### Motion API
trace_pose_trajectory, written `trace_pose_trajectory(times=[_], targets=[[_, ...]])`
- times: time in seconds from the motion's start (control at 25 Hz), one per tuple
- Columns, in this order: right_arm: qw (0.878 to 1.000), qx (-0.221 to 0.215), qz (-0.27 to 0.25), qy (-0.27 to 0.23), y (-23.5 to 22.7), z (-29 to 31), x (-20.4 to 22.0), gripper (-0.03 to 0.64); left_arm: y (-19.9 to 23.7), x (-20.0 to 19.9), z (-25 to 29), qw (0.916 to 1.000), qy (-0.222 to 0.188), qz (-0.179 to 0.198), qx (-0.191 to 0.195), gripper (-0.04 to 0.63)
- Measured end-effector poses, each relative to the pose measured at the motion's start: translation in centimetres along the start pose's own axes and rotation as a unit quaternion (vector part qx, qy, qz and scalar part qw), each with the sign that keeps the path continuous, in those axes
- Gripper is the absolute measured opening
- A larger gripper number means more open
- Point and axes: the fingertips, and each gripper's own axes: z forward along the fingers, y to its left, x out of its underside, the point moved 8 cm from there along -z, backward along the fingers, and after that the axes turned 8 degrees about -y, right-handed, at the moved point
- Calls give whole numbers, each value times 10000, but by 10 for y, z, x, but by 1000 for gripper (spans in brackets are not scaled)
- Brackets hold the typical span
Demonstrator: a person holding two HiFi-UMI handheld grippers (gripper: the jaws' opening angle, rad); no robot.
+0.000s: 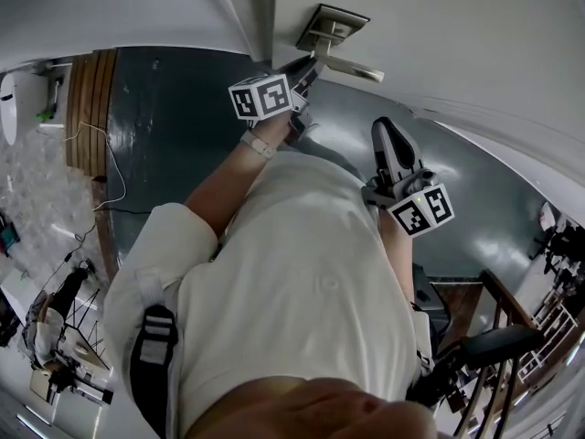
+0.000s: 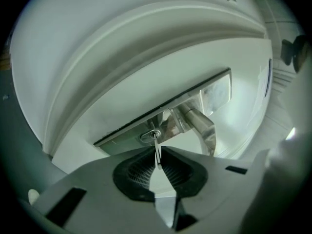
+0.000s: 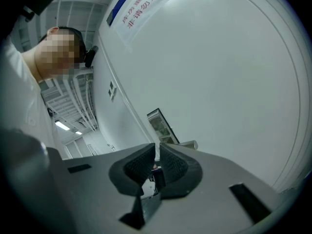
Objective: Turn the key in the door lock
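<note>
A thin silver key (image 2: 157, 151) sticks out of the lock cylinder (image 2: 149, 136), edge-on to me. The cylinder sits in a steel plate (image 2: 217, 92) on the white door (image 3: 219, 57), beside the lever handle (image 2: 203, 126). My left gripper (image 2: 159, 156) has its dark ribbed pads on either side of the key, with a sliver of light still showing beside it. In the head view the left gripper (image 1: 308, 65) reaches up to the lock plate (image 1: 331, 26). My right gripper (image 1: 386, 128) hangs lower right, away from the lock. Seen up close, the right gripper (image 3: 157, 154) is narrowly open and holds nothing.
The lever handle (image 1: 353, 68) juts toward me just right of the left gripper. A paper sign (image 3: 141, 6) is stuck high on the door. Dark floor (image 1: 174, 126) lies below, with cables (image 1: 110, 167) at left and a stair railing (image 1: 512, 355) at lower right.
</note>
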Motion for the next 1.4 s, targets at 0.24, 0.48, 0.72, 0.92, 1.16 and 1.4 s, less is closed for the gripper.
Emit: trace_pose_trajectory(times=[0.24,0.48,0.72,0.92,1.16,1.4], targets=[[10000,-39,81,29,-6,0,4,47,-12,-2,0,9879,94,1305,-828,38],[9997,-94,244,-22,-12,-9,0,46,-29,4,1,9552,221,2556,-1476,40],[9991,-242,351,-1,-25,-14,-2,46,-34,17,9,8812,105,4216,-2138,39],[9984,-410,374,109,-34,-20,-6,46,-38,30,13,8140,-122,5183,-2618,40],[9979,-500,336,219,-50,-28,-6,46,-32,48,21,7055,-616,6329,-3128,40],[9970,-636,328,284,-52,-25,-5,46,-34,46,19,7230,-444,6215,-2985,41]])
